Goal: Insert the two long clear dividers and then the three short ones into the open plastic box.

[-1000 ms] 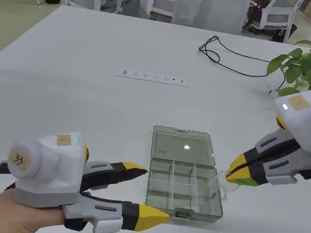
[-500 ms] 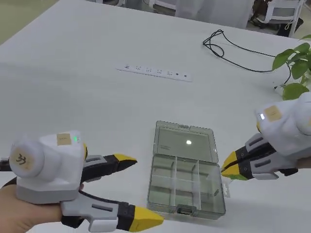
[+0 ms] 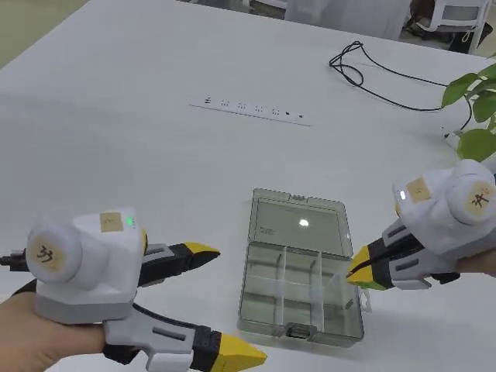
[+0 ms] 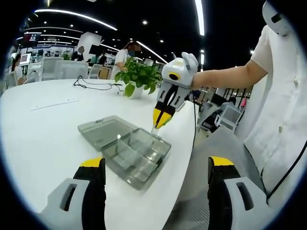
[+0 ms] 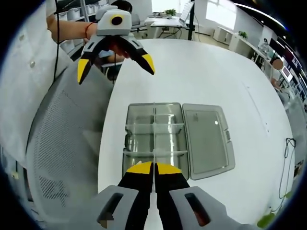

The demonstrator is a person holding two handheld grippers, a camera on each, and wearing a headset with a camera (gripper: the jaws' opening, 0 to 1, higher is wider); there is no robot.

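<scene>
On the white surface [image 3: 116, 116], your right fingers [image 3: 363, 267] pinch a divider [image 3: 335, 283] over the box [image 3: 246, 298]; left fingers [image 3: 198, 252] spread empty

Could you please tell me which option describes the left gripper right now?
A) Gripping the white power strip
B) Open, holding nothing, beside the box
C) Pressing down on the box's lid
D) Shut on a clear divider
B: the left gripper has its yellow-tipped jaws wide apart with nothing between them, beside the open clear grey plastic box, whereas the right gripper is shut on a clear plastic divider.
</scene>
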